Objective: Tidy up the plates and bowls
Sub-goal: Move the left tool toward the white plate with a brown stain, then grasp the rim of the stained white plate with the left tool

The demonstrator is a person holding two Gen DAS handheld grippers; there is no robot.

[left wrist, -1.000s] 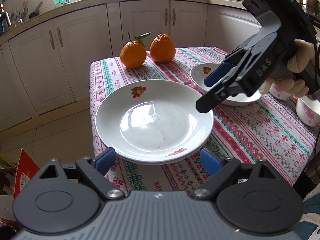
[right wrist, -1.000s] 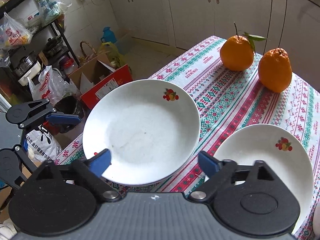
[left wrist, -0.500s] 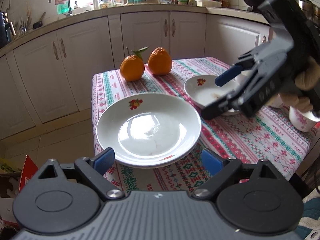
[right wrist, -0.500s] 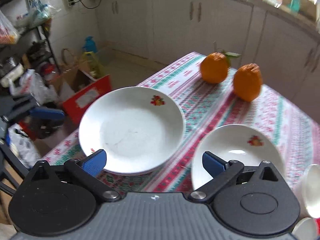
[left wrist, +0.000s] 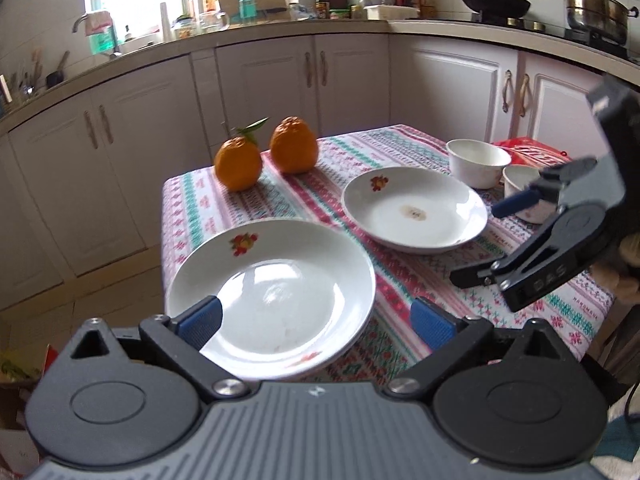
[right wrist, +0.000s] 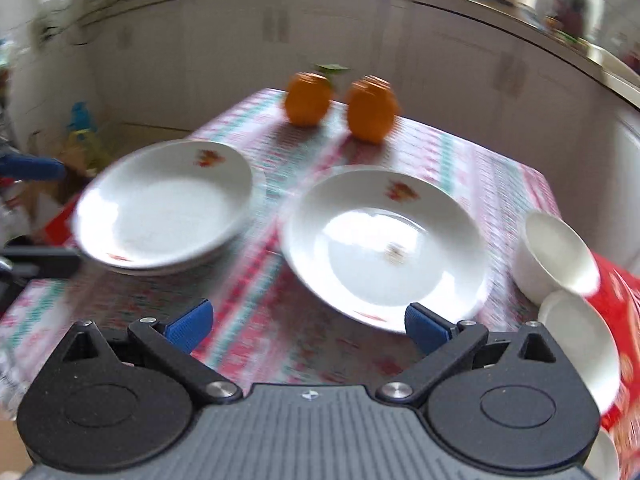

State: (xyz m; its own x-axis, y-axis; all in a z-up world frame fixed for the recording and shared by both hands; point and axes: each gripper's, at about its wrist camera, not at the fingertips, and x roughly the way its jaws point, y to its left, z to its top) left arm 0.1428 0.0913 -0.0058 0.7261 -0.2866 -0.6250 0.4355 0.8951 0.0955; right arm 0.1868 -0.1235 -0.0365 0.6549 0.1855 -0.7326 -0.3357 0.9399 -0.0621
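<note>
The near plate [left wrist: 276, 292] sits on a second plate that is almost hidden, at the table's near-left corner; the left gripper [left wrist: 316, 322], fingers spread and empty, covers its near rim. The right gripper [right wrist: 306, 326] is likewise spread wide and empty, its view motion-blurred.

I'm seeing a glossy, glazed white plate [left wrist: 276, 296] catching window glare, and I'm looking at a second plate [left wrist: 416, 212] with the same smooth ceramic sheen. The tablecloth [left wrist: 320, 184] is reading as matt woven cloth with a printed pattern. I'm noticing dimpled, rough peel on the two oranges [left wrist: 294, 150]. The white bowls [left wrist: 478, 162] are looking smooth and glazed. My left gripper [left wrist: 316, 322] is showing matt black plastic, ribbed blue pads and shiny metal screws. The steel pot [left wrist: 594, 12] is gleaming like polished metal.
</note>
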